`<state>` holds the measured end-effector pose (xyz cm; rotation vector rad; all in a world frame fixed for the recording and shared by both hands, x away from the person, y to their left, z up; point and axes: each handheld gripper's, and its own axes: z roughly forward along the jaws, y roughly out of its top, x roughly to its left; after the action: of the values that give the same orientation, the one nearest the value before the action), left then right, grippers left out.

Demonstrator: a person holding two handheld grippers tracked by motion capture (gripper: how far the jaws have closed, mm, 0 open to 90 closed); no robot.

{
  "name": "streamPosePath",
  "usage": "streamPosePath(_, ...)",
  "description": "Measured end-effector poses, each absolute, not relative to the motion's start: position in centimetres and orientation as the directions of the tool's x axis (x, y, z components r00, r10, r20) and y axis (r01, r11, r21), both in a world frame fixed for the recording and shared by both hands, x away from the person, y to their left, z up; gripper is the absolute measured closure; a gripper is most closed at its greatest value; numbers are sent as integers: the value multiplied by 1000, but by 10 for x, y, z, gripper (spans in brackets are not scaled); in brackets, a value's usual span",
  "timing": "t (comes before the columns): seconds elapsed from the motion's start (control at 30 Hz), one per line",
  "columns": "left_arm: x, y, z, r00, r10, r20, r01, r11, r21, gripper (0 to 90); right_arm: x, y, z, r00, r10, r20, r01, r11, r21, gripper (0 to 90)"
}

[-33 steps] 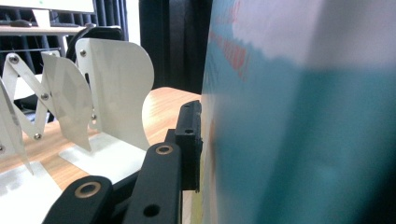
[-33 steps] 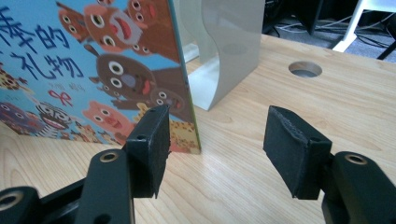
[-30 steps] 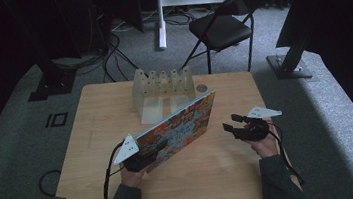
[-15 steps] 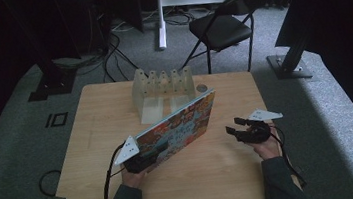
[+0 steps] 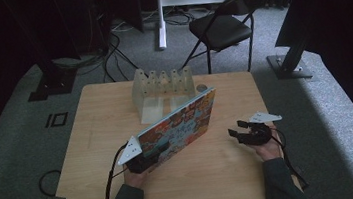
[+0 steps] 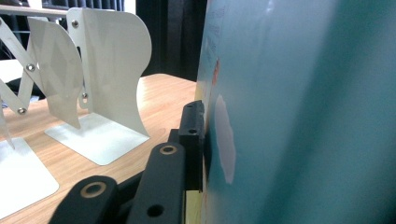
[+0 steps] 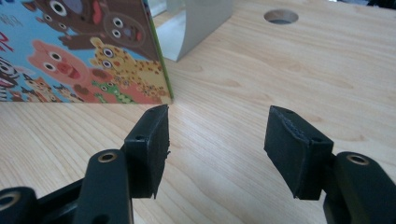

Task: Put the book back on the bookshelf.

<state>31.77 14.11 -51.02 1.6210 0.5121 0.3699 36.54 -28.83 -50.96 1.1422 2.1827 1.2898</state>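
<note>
Since a second ago my right claw [image 5: 238,134] has drifted a bit right and toward me, away from the picture book [image 5: 180,127]; the book and my left claw [image 5: 147,159] sit as before.

Left claw is clamped on the book's near-left lower corner. In the left gripper view one black jaw presses flat against the teal back cover [image 6: 299,107], and the book stands on edge right at that jaw. The other jaw is hidden behind the cover.

The book stands upright on its long edge on the wooden bench [image 5: 214,181], running diagonally from my left hand [image 5: 135,177] up and right toward the white expanding file rack [image 5: 163,88]. Its cartoon-animal cover faces me and to the right. The far top corner of the book is close to the rack; touching or not, cannot tell.

Right claw is spread wide and grips nothing, low over bare bench. It is to the right of the book, apart from it. In the right gripper view the book's lower corner [image 7: 161,91] lies just ahead of and above my left-hand jaw, outside the gap, with bench wood between the pads. A round cable hole [image 7: 280,17] in the bench sits farther off, beyond the rack's base [image 7: 198,25].
</note>
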Motion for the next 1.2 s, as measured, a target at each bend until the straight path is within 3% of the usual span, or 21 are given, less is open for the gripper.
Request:
streamPosePath(0.73,320,132,-516,837,545,-49,112,-82,990,730,367,-299,-527,-566,819,95,516,261,816,397)
streamPosePath(1.2,319,130,-516,838,546,-24,97,-106,990,781,369,-298,-536,-545,837,52,531,296,794,367)
